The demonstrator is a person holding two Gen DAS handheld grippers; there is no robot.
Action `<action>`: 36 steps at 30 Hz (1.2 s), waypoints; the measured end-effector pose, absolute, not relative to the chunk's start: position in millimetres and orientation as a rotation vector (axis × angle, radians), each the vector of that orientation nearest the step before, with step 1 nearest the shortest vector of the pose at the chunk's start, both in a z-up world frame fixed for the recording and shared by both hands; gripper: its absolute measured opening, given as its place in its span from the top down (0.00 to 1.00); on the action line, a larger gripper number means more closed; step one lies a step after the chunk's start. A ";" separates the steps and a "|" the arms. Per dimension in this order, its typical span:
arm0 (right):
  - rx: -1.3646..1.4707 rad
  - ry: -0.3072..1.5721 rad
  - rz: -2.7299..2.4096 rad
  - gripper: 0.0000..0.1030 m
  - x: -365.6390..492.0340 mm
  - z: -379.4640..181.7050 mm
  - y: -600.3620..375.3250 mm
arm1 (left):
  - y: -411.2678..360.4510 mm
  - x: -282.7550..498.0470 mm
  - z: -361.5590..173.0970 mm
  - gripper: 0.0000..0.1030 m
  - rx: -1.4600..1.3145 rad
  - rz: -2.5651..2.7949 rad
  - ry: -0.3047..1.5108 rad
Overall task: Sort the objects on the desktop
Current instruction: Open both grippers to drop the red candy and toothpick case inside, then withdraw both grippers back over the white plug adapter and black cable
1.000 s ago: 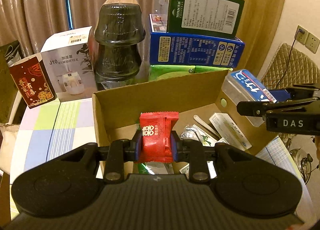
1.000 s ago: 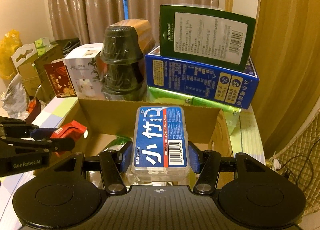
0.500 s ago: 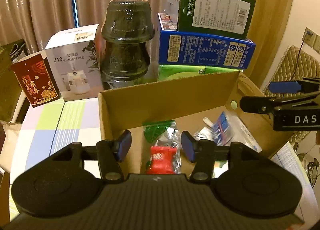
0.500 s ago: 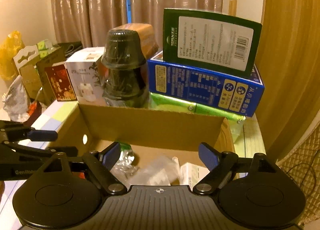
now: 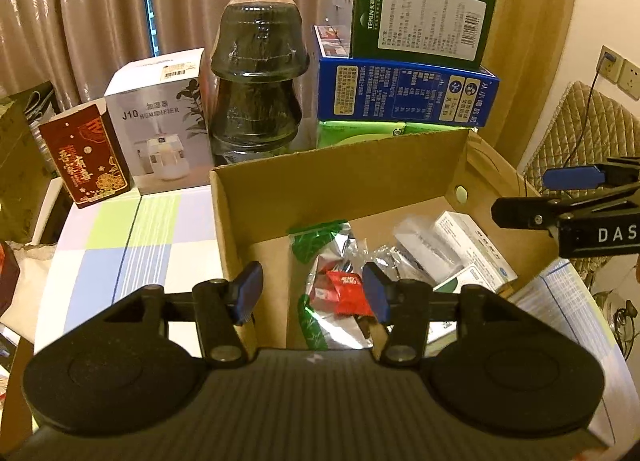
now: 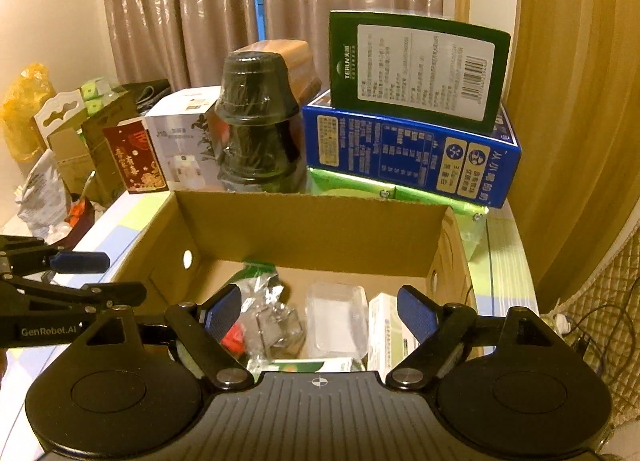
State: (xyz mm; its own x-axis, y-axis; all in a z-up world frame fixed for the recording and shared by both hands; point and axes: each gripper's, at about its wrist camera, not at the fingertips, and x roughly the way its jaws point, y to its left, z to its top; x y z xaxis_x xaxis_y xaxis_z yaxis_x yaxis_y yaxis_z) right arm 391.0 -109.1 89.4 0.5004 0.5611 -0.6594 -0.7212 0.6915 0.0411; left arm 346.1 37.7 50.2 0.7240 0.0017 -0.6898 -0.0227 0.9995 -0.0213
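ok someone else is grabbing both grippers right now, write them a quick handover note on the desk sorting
Left gripper: open, nothing between the pads, over the near left part of the cardboard box.
Right gripper: open and empty, over the same box.
Done: the red snack packet lies in the box on the silver and green wrappers; the clear floss-pick case lies there too, beside a white carton.
Left: the pictures show no small loose item outside the box, only the big boxes and the dark stacked bowls behind it. Look over the table before the next pick.
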 end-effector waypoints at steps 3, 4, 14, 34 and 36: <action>-0.252 0.695 0.789 0.20 381.3 93.9 -115.3 | 38.1 335.6 55.7 0.52 -0.033 0.013 0.752; -0.251 0.694 0.788 0.20 378.2 95.3 -117.1 | 38.1 331.4 57.8 0.52 -0.032 0.013 0.748; -0.245 0.711 0.788 0.19 336.7 105.3 -138.8 | 37.8 282.1 68.6 0.48 -0.059 0.009 0.729; -0.221 0.731 0.791 0.14 262.6 102.7 -176.5 | 44.1 186.7 71.5 0.23 -0.091 0.057 0.735; -0.213 0.737 0.786 0.13 257.5 98.2 -180.4 | 46.2 179.7 70.0 0.19 -0.096 0.065 0.730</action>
State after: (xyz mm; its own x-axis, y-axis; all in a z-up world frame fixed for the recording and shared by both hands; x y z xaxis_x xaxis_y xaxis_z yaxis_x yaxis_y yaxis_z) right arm 257.6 -180.4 98.2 0.4754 0.5663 -0.6733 -0.7081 0.7004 0.0891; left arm 179.7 46.2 70.0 0.7434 0.0255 -0.6684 -0.0923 0.9936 -0.0648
